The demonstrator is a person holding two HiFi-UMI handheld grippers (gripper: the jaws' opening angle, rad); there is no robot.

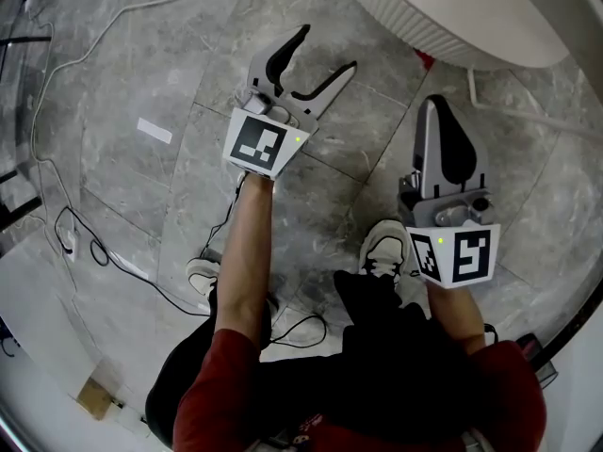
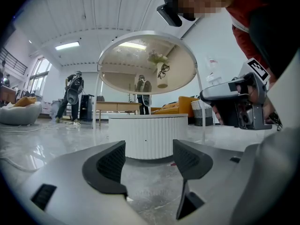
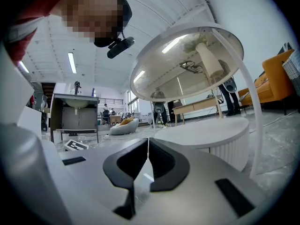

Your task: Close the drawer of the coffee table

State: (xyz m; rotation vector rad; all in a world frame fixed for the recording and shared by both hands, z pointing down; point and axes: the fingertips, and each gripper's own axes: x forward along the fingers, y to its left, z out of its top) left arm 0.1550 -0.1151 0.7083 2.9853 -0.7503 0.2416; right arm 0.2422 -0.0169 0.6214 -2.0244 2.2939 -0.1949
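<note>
Both tongs hover over the grey floor [image 1: 141,64]: left tongs [image 1: 329,45] released, jaws wide apart and empty; right tongs [image 1: 438,106] clenched on nothing. The white ribbed coffee table [image 1: 443,12] stands at one o'clock, near their tips; I cannot make out its drawer.

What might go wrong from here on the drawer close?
1. A black cable trails close by the shoes; a step toward the coffee table may snag it.
2. No open drawer shows on the table side facing the left gripper, so the push may land on the ribbed wall instead.
</note>
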